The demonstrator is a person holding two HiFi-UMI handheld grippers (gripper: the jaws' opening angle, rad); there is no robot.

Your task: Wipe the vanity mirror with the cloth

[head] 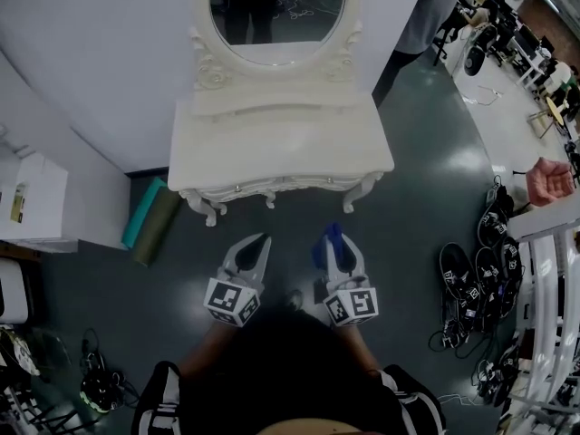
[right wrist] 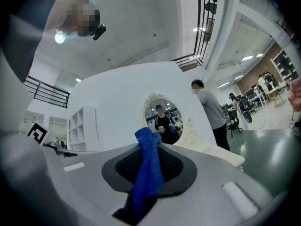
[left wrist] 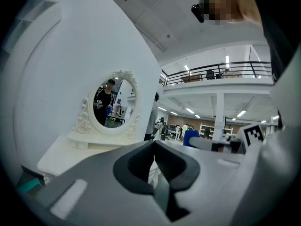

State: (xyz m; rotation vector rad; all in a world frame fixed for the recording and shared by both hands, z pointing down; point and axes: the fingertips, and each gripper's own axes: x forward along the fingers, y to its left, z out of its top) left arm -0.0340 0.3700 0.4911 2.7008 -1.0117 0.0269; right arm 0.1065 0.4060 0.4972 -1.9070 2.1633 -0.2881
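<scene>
The vanity mirror [head: 276, 7] stands upright at the back of the vanity table [head: 281, 143], against the white wall, its oval glass framed in carved white scrollwork; the step in hand, as I judge it, is the approach, since neither gripper is near the glass. The cloth [right wrist: 148, 168], blue and bunched into a narrow twist, is pinched between the jaws of the right gripper [head: 337, 243], with a tuft poking out past the tips; both grippers hang in front of the vanity table, short of its front edge and well apart from the mirror. To wipe well, the right gripper should reach over the vanity table and bring the protruding tuft, not the hard jaw tips, flat against the glass; light pressure and overlapping passes from the top of the oval downward would likely cover it without scratching; the carved frame wants a wide berth so that the cloth does not snag. The grip looks secure, though little cloth shows beyond the jaws, so the angle of contact matters. The left gripper [head: 256, 254] is level with the right one and beside it, jaws drawn nearly together on nothing; both point forward toward the vanity table, forearms tucked close to the body.
</scene>
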